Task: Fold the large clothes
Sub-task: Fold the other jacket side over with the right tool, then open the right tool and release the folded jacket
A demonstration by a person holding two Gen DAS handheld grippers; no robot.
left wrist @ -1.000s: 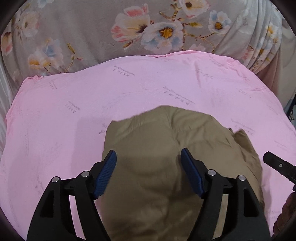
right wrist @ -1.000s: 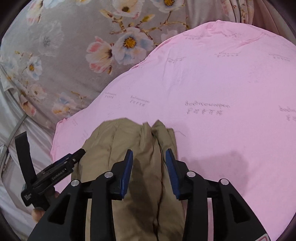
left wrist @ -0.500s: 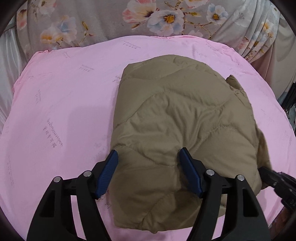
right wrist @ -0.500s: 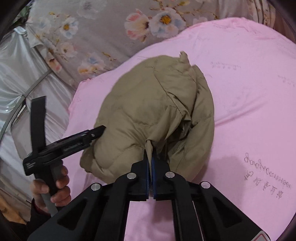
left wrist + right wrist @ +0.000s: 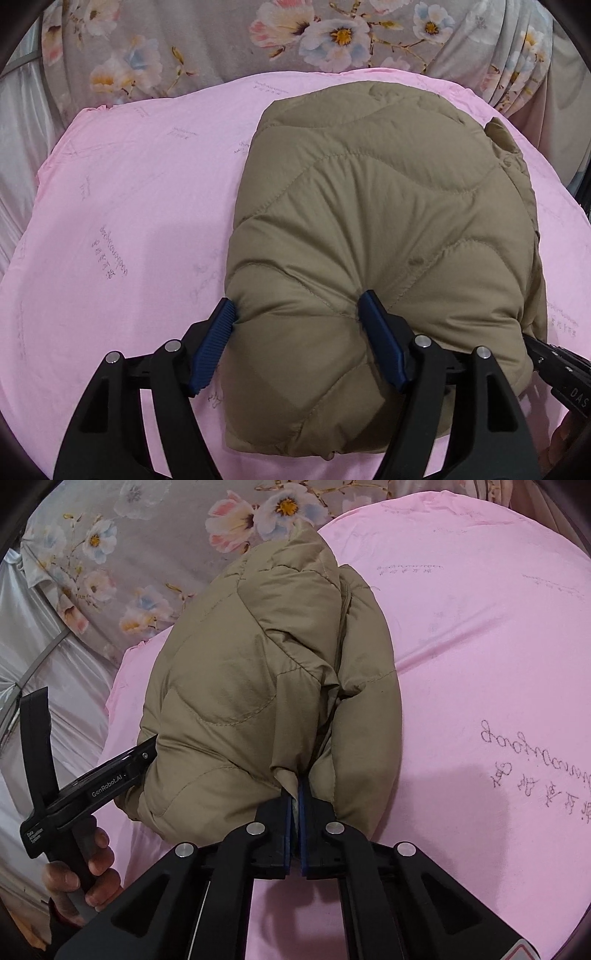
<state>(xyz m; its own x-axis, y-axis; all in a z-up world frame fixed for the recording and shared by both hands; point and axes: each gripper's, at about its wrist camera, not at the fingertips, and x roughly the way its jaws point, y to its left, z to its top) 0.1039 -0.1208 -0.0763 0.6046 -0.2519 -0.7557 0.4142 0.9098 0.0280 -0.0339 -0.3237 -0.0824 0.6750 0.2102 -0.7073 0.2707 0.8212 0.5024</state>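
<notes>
The left gripper [image 5: 295, 314] clamps wide on the jacket's [image 5: 388, 221] puffy near-left edge; the right gripper [image 5: 294, 797], nearly together, apparently pinches a thin near-right fold.

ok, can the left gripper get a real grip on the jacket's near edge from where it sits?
Probably yes. The left gripper already straddles a puffy fold of the khaki jacket, pads denting it on both sides, nothing between. The bulk may keep it from closing fully. The right gripper is shut on a thinner fold.

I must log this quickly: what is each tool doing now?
Left tool: closed wide on the padded jacket.
Right tool: just closed, pinching a jacket edge.
</notes>
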